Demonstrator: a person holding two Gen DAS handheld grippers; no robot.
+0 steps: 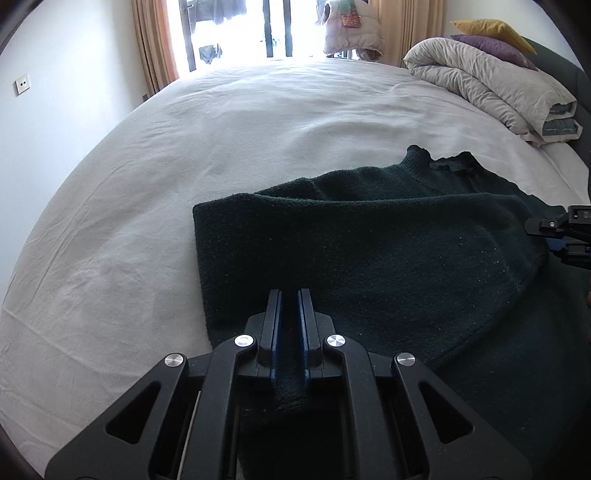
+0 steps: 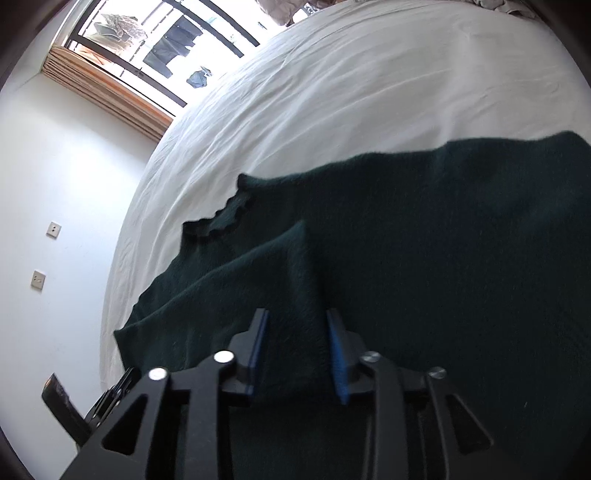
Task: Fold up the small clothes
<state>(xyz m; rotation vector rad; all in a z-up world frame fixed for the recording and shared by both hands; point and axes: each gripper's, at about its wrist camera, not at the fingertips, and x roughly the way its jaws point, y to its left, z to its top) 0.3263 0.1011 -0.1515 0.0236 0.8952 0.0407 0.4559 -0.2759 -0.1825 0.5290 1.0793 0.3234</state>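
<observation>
Left gripper [image 1: 290,295] jaws pinch a sweater [image 1: 369,251] fold tight; right gripper [image 2: 297,317] jaws stand apart, loose around a fold on the bed [image 1: 221,122].

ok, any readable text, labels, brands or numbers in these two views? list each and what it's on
None readable in either view.
Dark green sweater: no tag or label showing.
Left gripper and right gripper: no markings visible.
Wall sockets: plain plates, no lettering legible.
Coloured patch on the pale jacket by the window: too blurred to read.
</observation>
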